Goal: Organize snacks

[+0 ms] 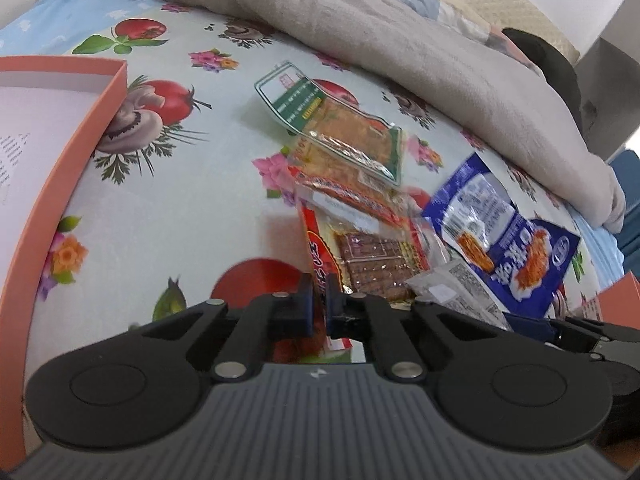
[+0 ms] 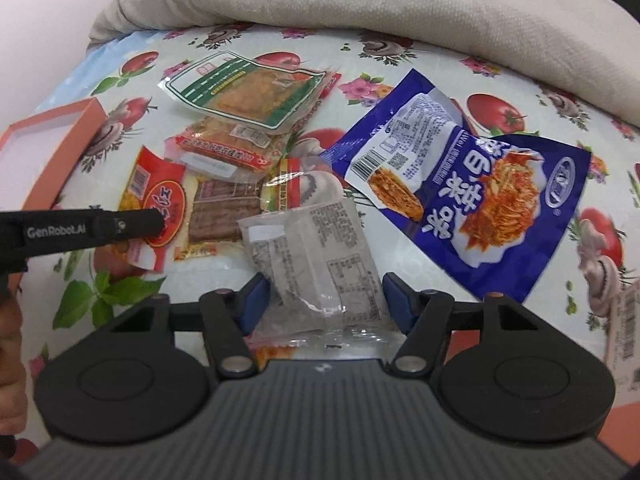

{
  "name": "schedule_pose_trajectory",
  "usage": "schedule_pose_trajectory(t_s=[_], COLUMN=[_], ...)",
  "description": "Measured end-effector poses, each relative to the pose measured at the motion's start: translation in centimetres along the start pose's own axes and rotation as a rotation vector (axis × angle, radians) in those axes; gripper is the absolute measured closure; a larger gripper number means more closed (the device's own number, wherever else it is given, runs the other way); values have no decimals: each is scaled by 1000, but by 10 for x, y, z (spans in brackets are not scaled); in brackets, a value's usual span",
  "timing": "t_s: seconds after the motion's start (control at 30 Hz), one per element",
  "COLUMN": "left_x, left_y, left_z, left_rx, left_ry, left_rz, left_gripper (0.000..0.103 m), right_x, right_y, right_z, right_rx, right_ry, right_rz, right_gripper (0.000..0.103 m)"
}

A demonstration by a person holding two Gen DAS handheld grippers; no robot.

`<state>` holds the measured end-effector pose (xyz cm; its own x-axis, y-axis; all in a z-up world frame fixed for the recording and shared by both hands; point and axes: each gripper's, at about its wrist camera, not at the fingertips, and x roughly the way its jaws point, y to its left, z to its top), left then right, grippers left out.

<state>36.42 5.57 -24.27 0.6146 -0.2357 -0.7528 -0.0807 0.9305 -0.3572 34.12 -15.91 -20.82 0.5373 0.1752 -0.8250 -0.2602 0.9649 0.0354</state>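
Note:
A pile of snack packets lies on a flowered tablecloth (image 1: 168, 208). My left gripper (image 1: 319, 304) is shut on the near edge of a red packet (image 1: 316, 248); in the right wrist view its fingertips (image 2: 154, 220) rest on that red packet (image 2: 164, 196). My right gripper (image 2: 326, 304) has its blue pads against both side edges of a grey packet (image 2: 312, 248), which lies between them. Beside these lie a brown-strip packet (image 2: 224, 208), a green-edged packet (image 2: 248, 92) and a large blue bag (image 2: 480, 196).
An orange box (image 1: 80, 152) with a white inside stands at the left, also seen in the right wrist view as the orange box (image 2: 52, 132). A grey cloth (image 1: 360, 32) is heaped along the far side. Another orange edge (image 2: 624, 320) shows at the right.

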Motion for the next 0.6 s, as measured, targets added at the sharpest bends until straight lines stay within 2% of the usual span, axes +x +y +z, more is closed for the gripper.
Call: schedule_pose_trajectory(t_s=[0.37, 0.6], left_x=[-52, -87], left_y=[-15, -16], left_z=[-38, -70], left_rx=[14, -52], left_ry=[-8, -9], left_rz=[27, 71], left_gripper=[99, 99], right_x=[-51, -84], right_y=[7, 11], right_z=[-42, -81], right_rx=[-13, 10], right_ry=[-22, -40], right_rz=[-50, -63], right_gripper=[44, 46])
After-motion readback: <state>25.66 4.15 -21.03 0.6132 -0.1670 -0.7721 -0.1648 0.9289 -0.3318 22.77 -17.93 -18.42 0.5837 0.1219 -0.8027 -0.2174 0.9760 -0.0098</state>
